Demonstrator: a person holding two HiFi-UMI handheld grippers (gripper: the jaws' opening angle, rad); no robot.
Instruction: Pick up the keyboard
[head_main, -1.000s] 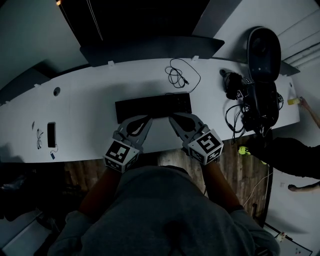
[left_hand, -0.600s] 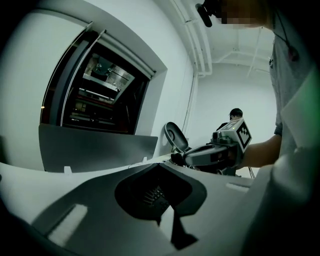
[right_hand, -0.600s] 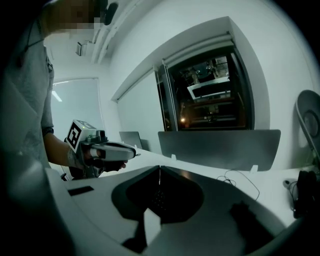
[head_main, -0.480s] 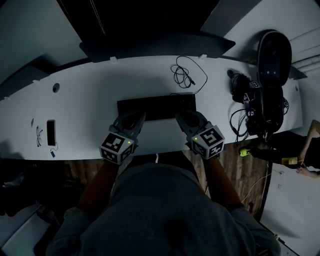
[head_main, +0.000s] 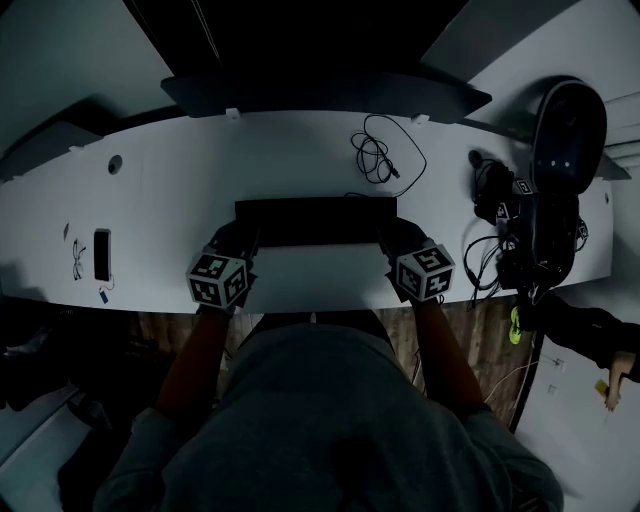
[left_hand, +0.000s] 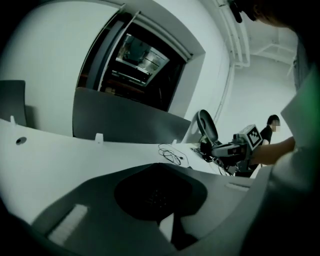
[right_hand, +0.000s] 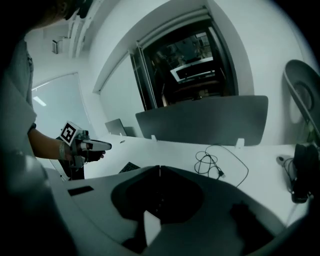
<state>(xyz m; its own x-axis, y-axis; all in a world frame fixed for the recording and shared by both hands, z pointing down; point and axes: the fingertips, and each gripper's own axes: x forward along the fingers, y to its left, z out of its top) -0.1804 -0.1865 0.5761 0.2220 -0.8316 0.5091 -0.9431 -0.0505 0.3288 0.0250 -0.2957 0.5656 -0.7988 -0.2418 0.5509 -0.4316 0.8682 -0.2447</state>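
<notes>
The black keyboard (head_main: 315, 220) lies flat on the white worktop (head_main: 300, 160), approx. mid-length and nearer the front edge than the back, w/ its long side parallel to that edge. The left gripper (head_main: 238, 240) is at the keyboard's left end and the right gripper (head_main: 395, 238) at its right end. One per end is prob. because a long, thin, flat thing tips or twists if taken from one side only. Both grippers slant down toward the worktop, and both sets of jaws are pressed together w/ nothing btwn them. Whether the tips already touch the keyboard can't be told; the head view is too dim there. Judgement: this is the approach stage and the lift isn't begun, since the keyboard is still flat on the worktop. Closed noses can't pinch an edge, so the next move needs either the jaws spread first or the two noses pushed inward under the ends — evenly, or one end rises alone. A coiled cable (head_main: 380, 155) lies behind the keyboard toward the back edge. It may be the keyboard's lead and could drag, but that's not clear. A phone (head_main: 101, 258) near the front edge at left is well apart.
</notes>
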